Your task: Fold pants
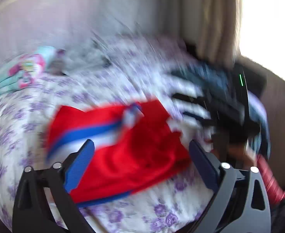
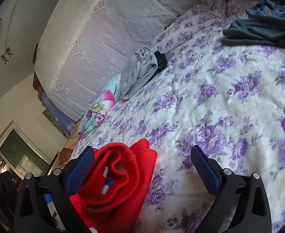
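Note:
Red pants (image 1: 134, 151) with a blue and white side stripe lie folded on the floral bedspread (image 1: 45, 101); the left wrist view is motion-blurred. My left gripper (image 1: 141, 145) is open just above the pants, its blue pads on either side of them. In the right wrist view the red pants (image 2: 119, 176) lie bunched at the lower left. My right gripper (image 2: 142, 155) is open, its left pad (image 2: 80, 170) against the cloth, its right pad over bare bedspread (image 2: 229, 106). The right gripper's body also shows in the left wrist view (image 1: 220, 106).
A grey garment (image 2: 140, 71) and a dark one lie by the lace-covered pillows (image 2: 96, 44). A floral folded quilt (image 2: 99, 106) lies beside them. Green and blue clothes (image 2: 262, 31) are piled at the far right. A bright window (image 1: 266, 19) is at the upper right.

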{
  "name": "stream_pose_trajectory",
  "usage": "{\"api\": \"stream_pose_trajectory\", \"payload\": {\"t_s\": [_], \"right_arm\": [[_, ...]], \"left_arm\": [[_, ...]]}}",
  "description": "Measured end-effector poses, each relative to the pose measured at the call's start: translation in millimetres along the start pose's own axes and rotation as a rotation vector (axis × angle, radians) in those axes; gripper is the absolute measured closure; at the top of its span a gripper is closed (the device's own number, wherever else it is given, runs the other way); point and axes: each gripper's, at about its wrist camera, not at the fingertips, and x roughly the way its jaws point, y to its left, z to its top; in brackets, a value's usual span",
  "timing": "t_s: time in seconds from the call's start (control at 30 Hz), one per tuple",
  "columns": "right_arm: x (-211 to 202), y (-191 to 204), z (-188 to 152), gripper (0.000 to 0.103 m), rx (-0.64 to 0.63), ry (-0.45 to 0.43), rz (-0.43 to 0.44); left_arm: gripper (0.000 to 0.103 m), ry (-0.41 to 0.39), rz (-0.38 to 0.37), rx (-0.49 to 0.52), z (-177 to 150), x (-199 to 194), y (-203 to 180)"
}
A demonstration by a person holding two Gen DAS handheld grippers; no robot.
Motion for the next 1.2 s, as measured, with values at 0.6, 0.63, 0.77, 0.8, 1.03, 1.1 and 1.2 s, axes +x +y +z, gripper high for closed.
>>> {"api": "stream_pose_trajectory", "payload": {"t_s": [0.6,0.63,0.77,0.8,1.03,1.1,1.2], "right_arm": [[23,35,-40,0.003,-0.346,0.344,-0.24],[20,30,-41,0.003,-0.318,0.337,-0.213],[14,25,-43,0.003,-0.353,0.337,-0.241],[11,25,-42,0.003,-0.356,0.335,-0.238],[-44,56,-4,0.003,-0.362,0.204,-0.023],[-39,68,4,0.003,-0.323,0.253,0.141],[-7,72,5,0.003,-0.193,0.348,0.315]], "left_arm": [[0.004,0.239,0.197,-0.232,-47,42,89],[0.004,0.234,0.17,-0.261,-52,41,91],[0.004,0.214,0.166,-0.231,-55,36,92],[0.004,0.201,0.157,-0.242,-57,30,93],[0.004,0.039,0.196,-0.238,-39,-18,95],[0.004,0.036,0.19,-0.207,-29,-19,89],[0.004,0.059,0.201,-0.179,-23,-5,84]]}}
